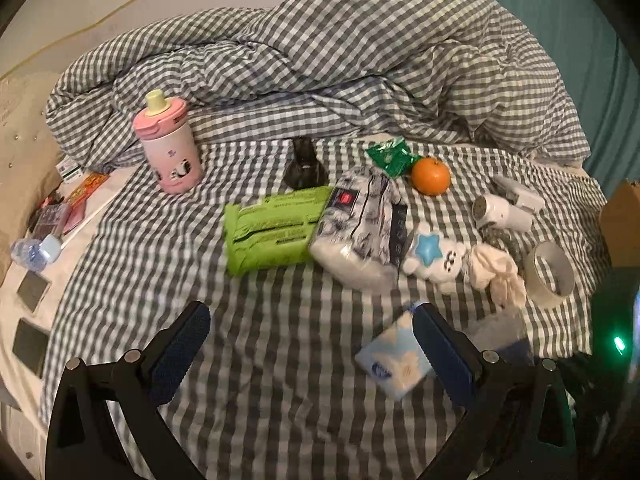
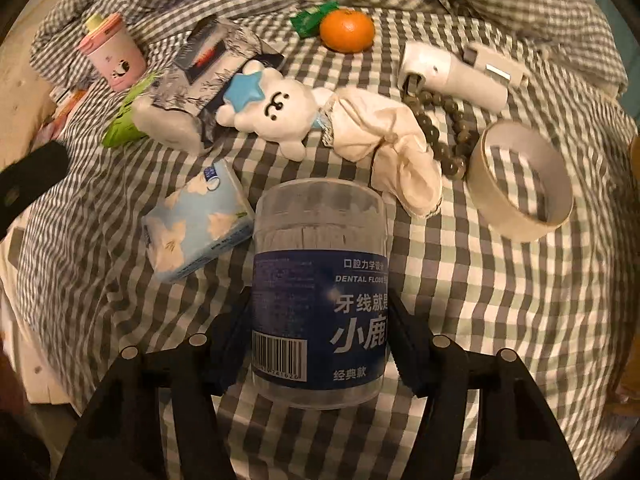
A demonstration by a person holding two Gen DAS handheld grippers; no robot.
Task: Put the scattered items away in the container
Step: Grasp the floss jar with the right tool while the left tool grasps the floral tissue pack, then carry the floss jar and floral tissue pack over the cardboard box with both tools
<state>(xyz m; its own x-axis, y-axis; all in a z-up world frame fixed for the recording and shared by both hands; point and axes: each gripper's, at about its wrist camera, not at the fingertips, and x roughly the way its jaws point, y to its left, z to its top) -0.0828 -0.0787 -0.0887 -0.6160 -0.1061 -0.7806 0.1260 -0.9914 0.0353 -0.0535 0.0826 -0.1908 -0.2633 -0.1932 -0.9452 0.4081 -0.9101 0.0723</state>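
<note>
My right gripper (image 2: 320, 320) is shut on a clear dental floss jar (image 2: 320, 280) with a dark blue label, held above the checked bed sheet. My left gripper (image 1: 312, 328) is open and empty over the sheet, its right finger beside a light blue tissue pack (image 1: 394, 354), also in the right wrist view (image 2: 196, 228). Scattered items lie beyond: pink bottle (image 1: 168, 148), green pack (image 1: 272, 232), printed wipes bag (image 1: 360, 228), white plush (image 2: 272, 112), orange (image 2: 347, 30), cream cloth (image 2: 384, 148), bead bracelet (image 2: 448, 132), tape roll (image 2: 520, 180), white shaver (image 2: 452, 76).
A bunched checked duvet (image 1: 340, 48) fills the back of the bed. A brown cardboard box edge (image 1: 622, 224) shows at the right. Small packets and a crushed plastic bottle (image 1: 32, 252) lie at the bed's left edge. A black object (image 1: 306, 164) stands behind the green pack.
</note>
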